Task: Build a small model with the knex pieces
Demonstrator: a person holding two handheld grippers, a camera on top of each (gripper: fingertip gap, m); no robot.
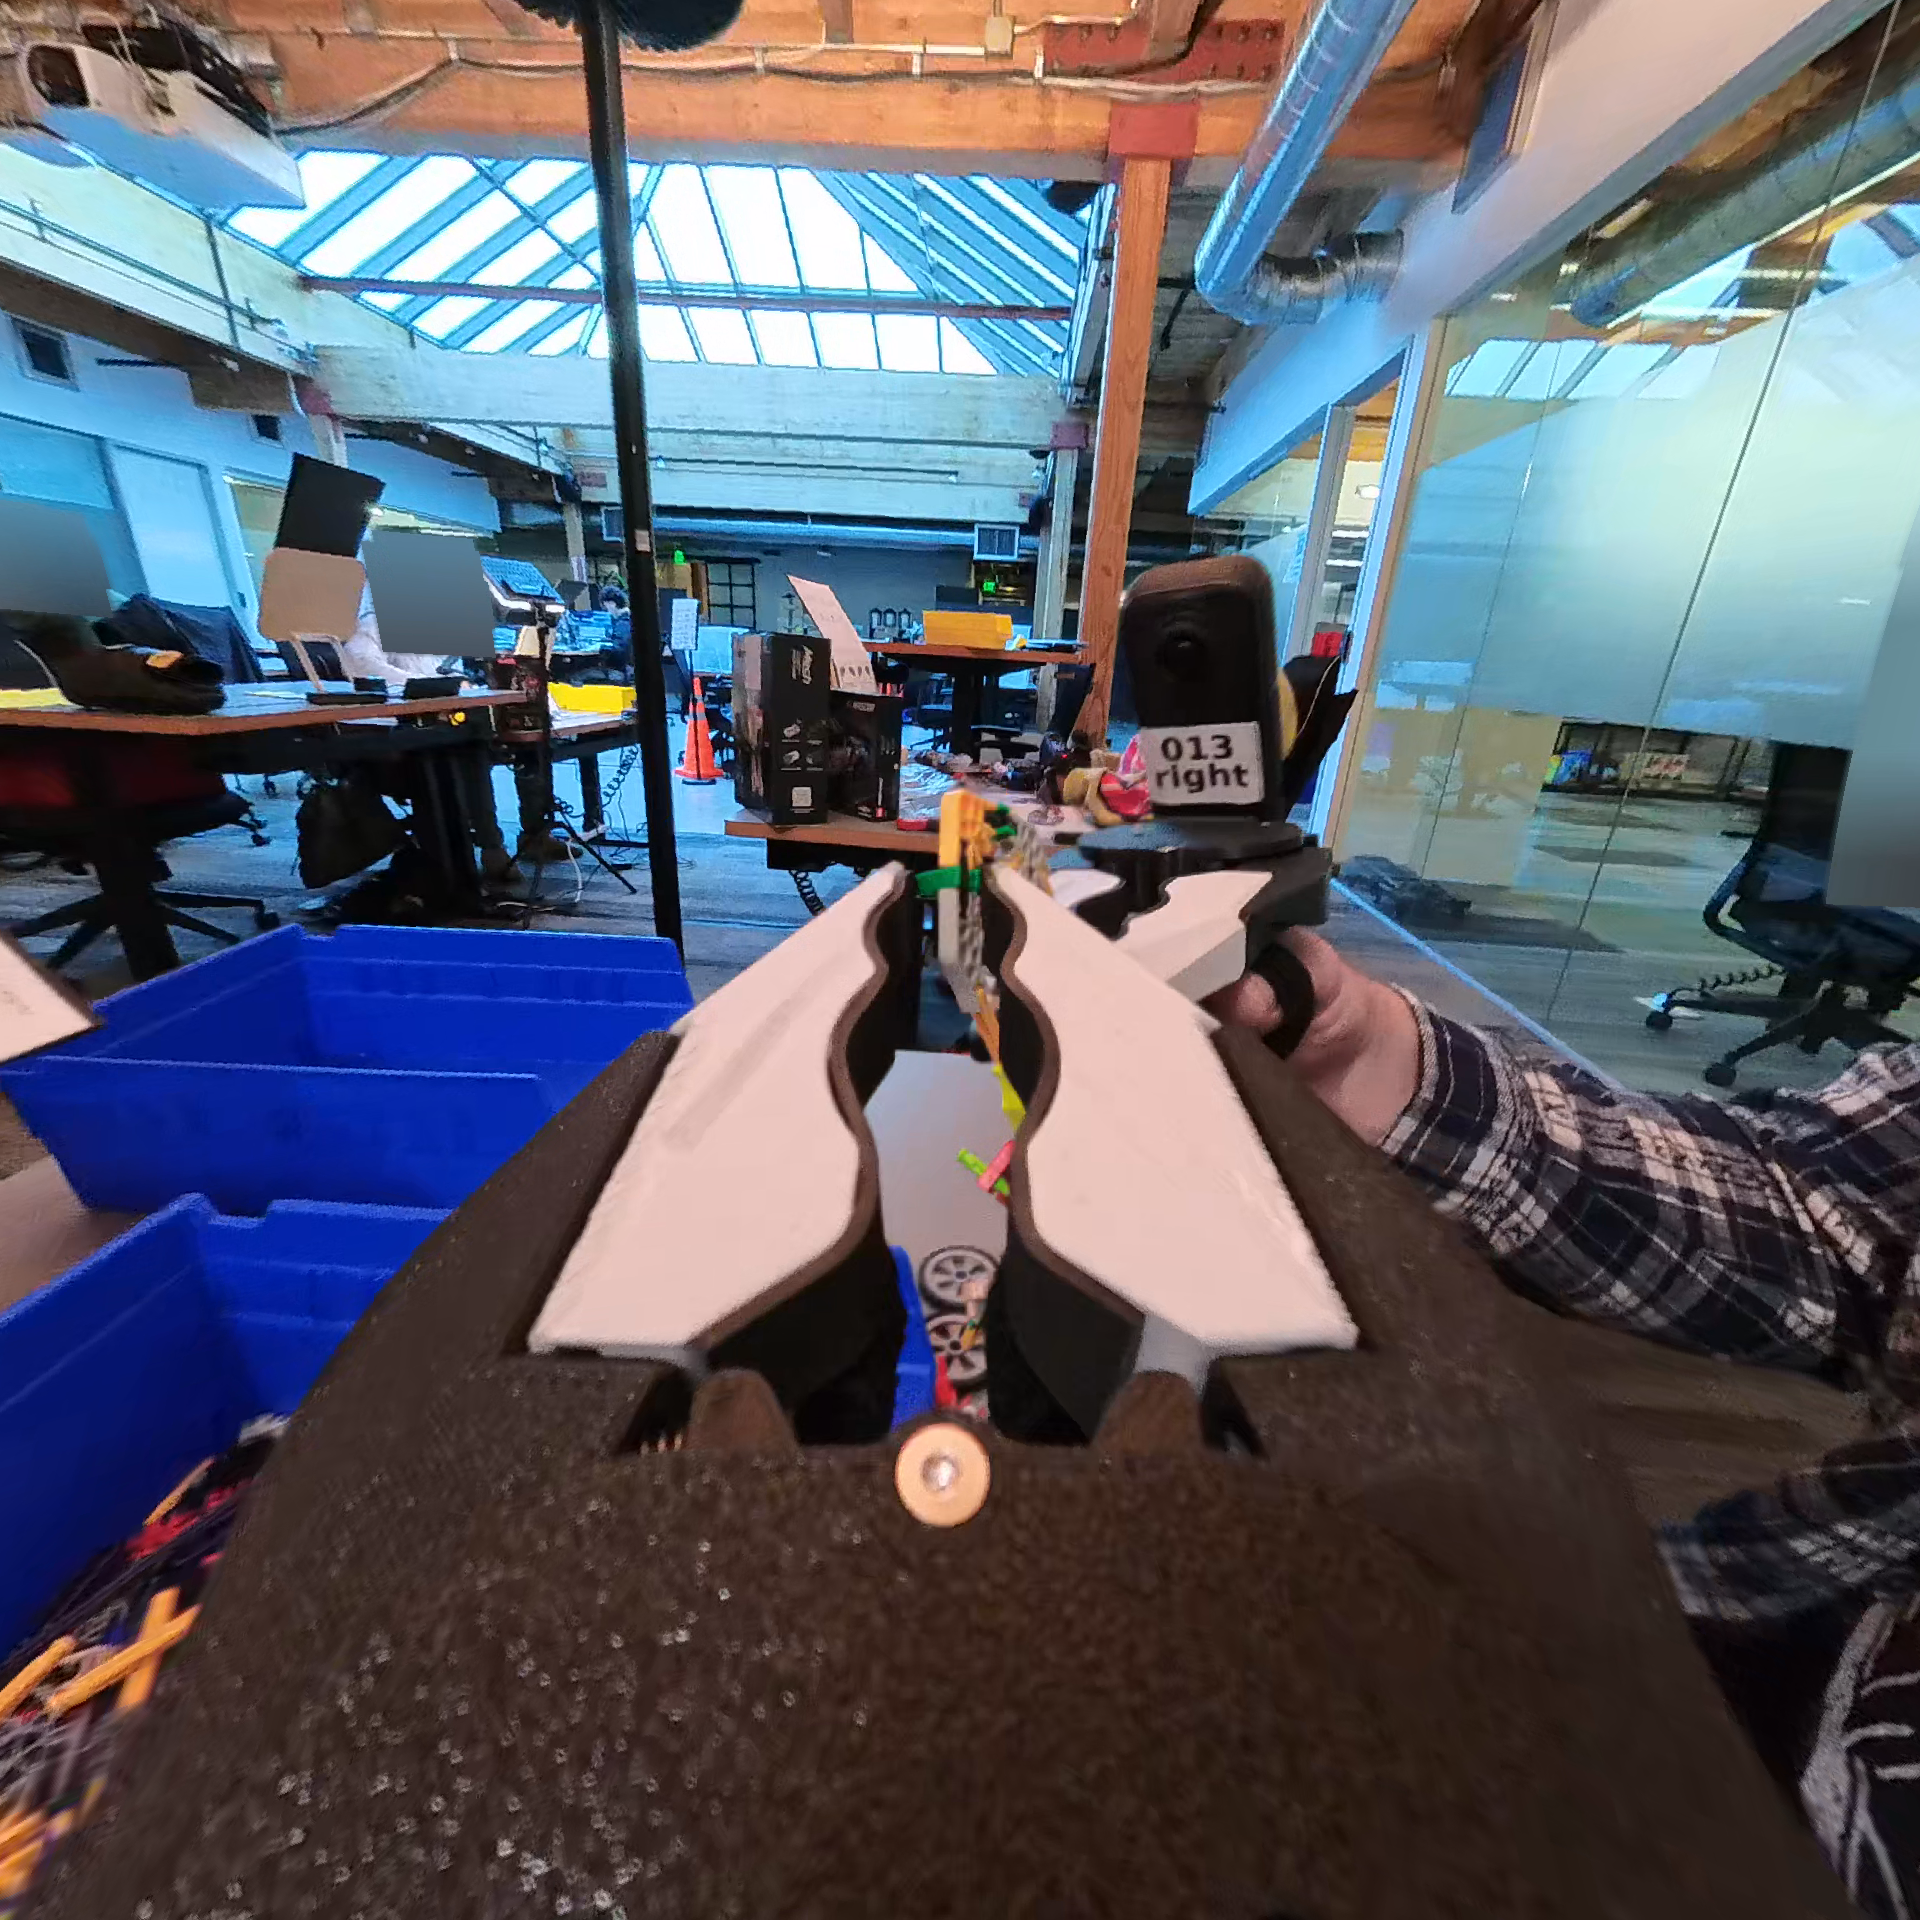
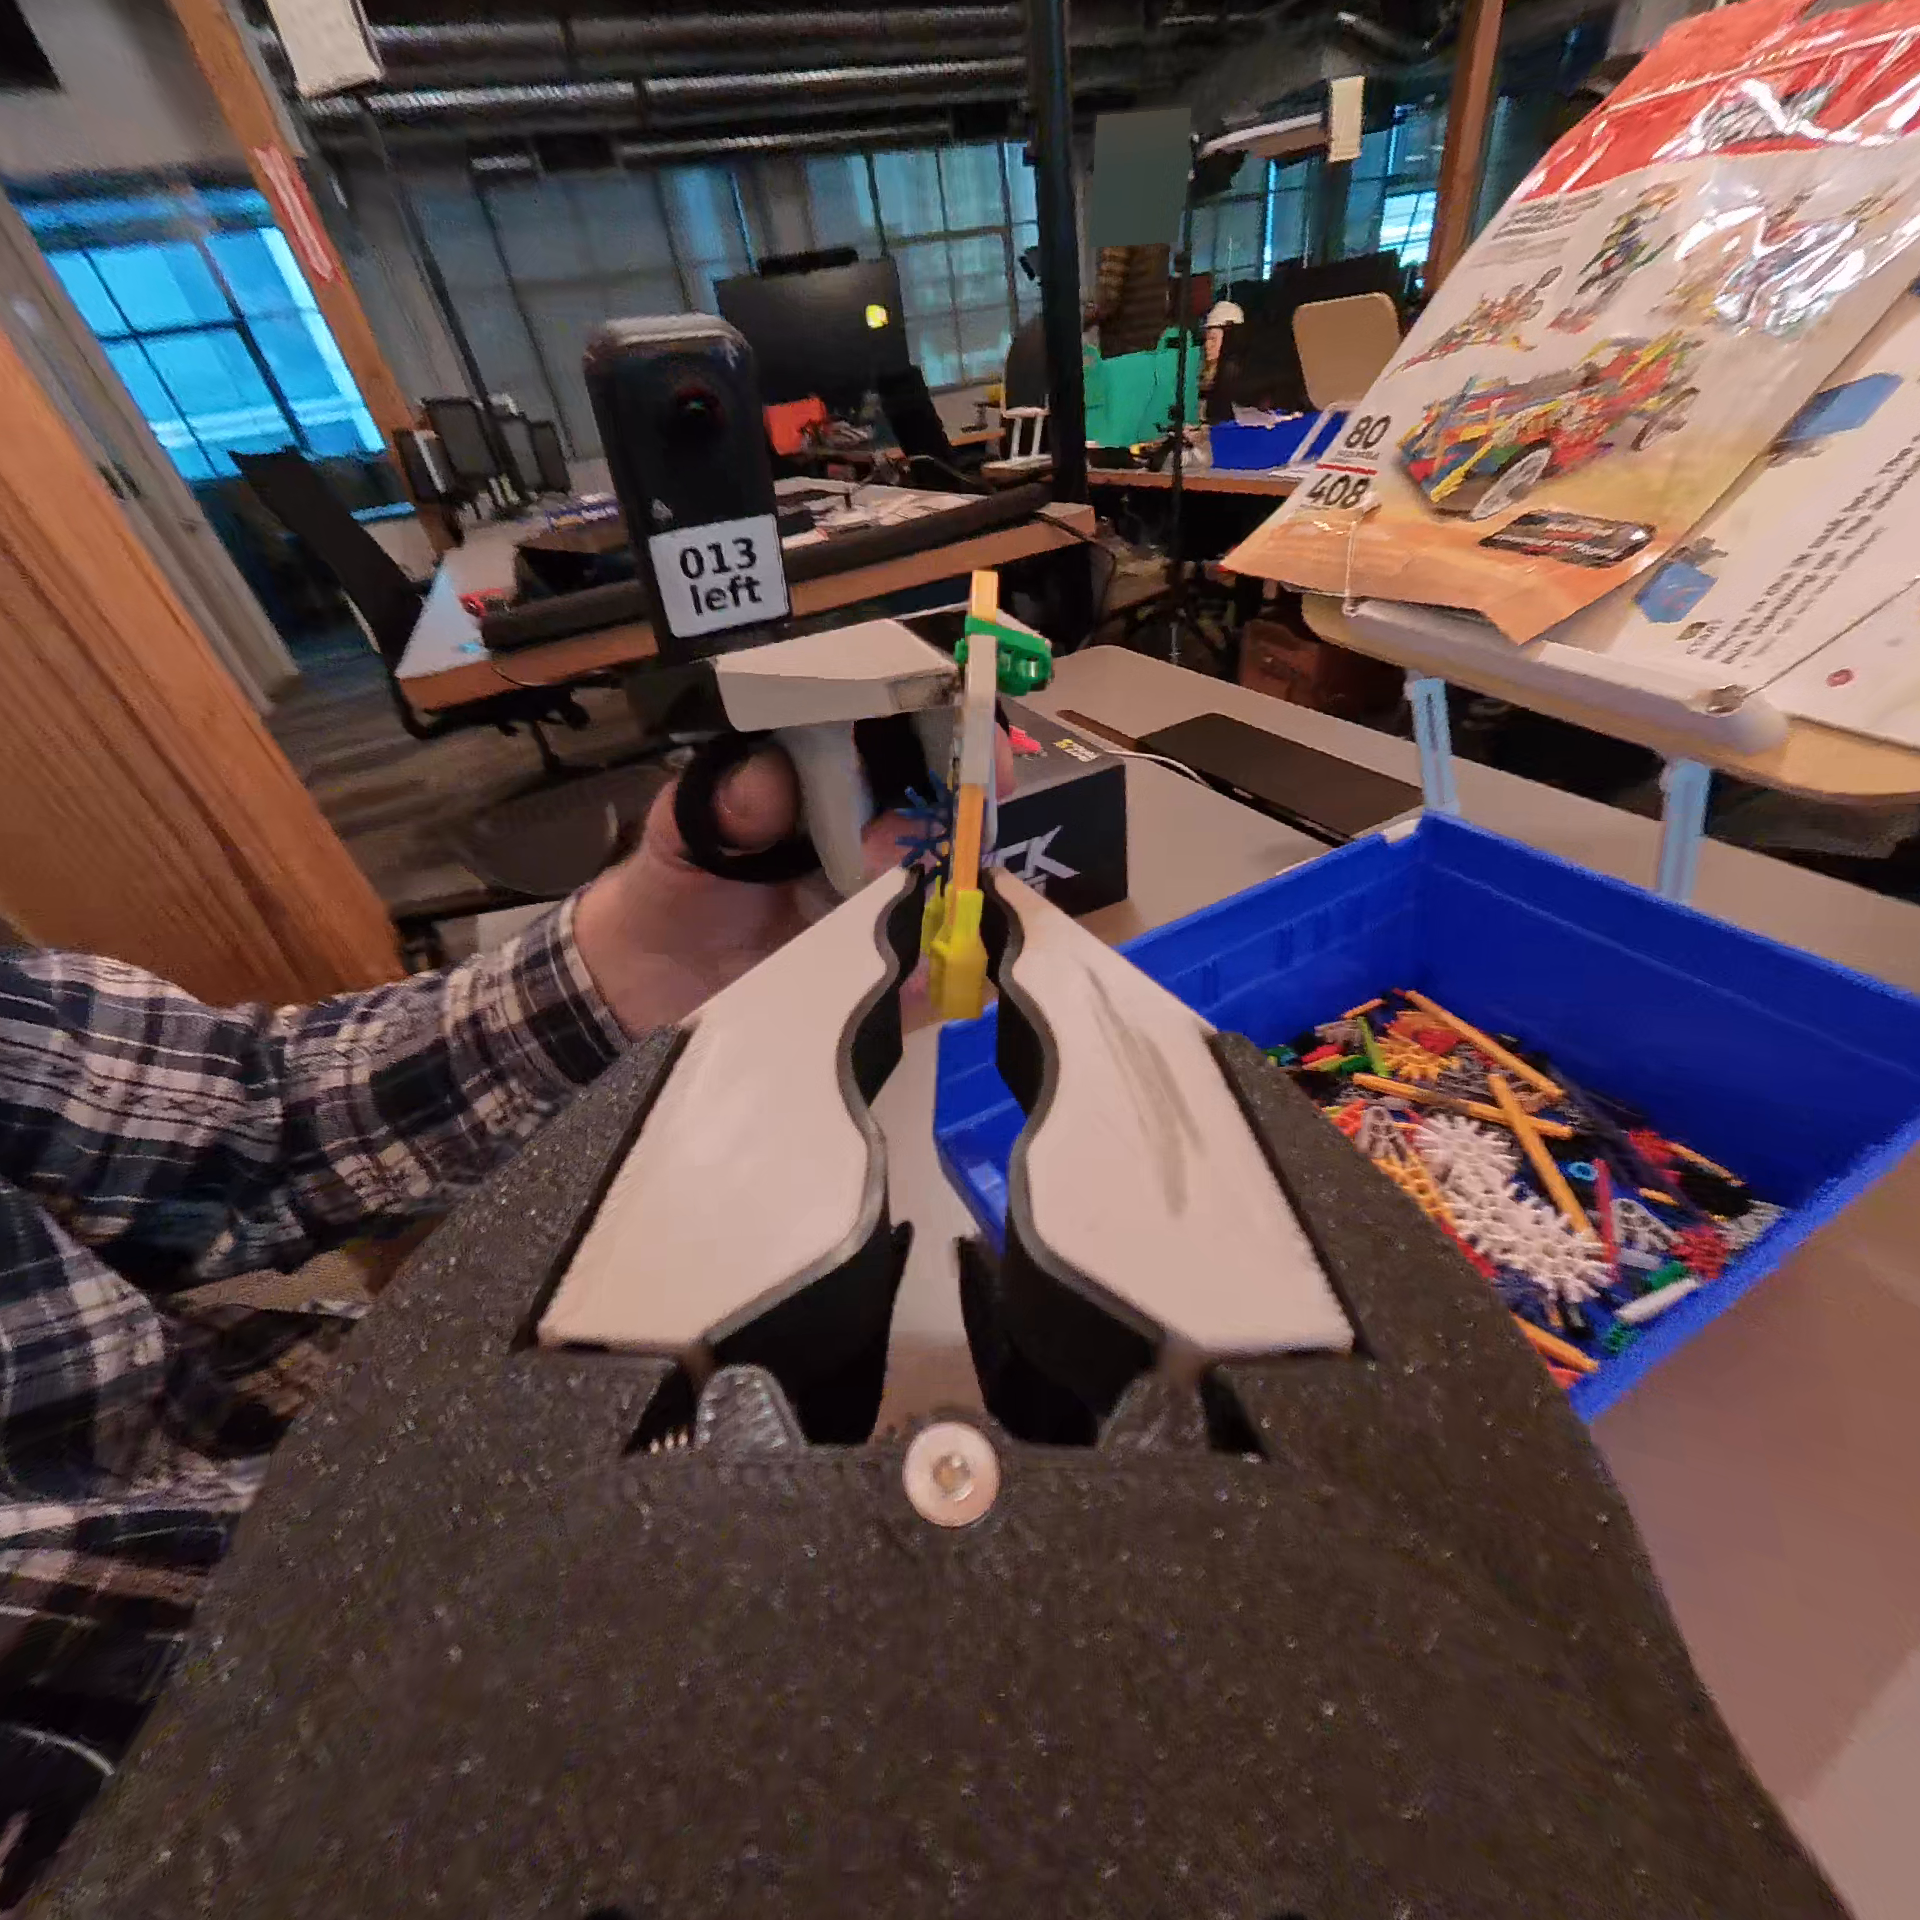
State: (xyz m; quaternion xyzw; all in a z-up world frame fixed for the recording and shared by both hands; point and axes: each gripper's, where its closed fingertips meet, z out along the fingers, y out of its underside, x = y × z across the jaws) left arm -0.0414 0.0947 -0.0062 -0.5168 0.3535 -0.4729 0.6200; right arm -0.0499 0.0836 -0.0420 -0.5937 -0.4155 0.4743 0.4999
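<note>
Both grippers hold one small construction-toy assembly in the air between them. In the left wrist view my left gripper (image 1: 951, 894) is shut on its yellow, green and grey upper part (image 1: 961, 831). The right gripper's fingers (image 1: 1195, 925) reach in from the right, held by a hand in a plaid sleeve (image 1: 1610, 1174). In the right wrist view my right gripper (image 2: 951, 899) is shut on the yellow connector (image 2: 956, 951) at the lower end of an orange rod (image 2: 971, 821). The left gripper's fingers (image 2: 831, 675) clamp the upper part by a green connector (image 2: 1003, 655).
A blue bin (image 2: 1662, 935) full of loose coloured rods and connectors sits at the right. An instruction sheet (image 2: 1662, 364) leans on a white stand behind it. More blue bins (image 1: 312, 1039) are at the left, and small wheels (image 1: 956, 1278) lie below. A black pole (image 1: 634, 520) stands ahead.
</note>
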